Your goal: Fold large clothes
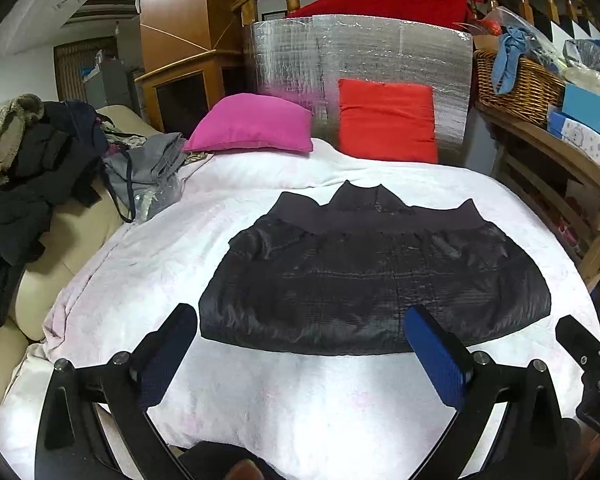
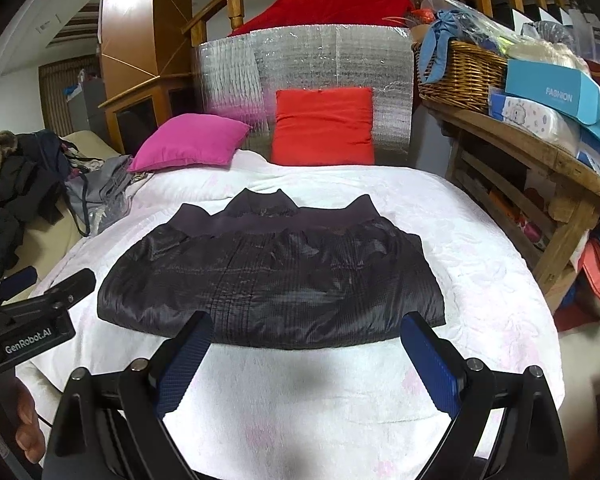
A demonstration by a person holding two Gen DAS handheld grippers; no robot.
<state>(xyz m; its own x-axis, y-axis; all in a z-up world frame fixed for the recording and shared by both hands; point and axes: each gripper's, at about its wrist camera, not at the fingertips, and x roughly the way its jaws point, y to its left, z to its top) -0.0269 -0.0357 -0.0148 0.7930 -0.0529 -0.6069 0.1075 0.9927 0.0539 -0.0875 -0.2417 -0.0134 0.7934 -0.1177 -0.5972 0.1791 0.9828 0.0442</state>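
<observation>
Both claws stand apart and hold nothing. The left claw and right claw sit low in their frames, just short of the near edge of the dark jacket, which fills mid-frame, already folded into a wide band on the white bed. For a neat next fold, I judge each claw should pinch a near corner through all layers, lift evenly and carry it toward the collar at upper centre, beyond which two pillows lie.
</observation>
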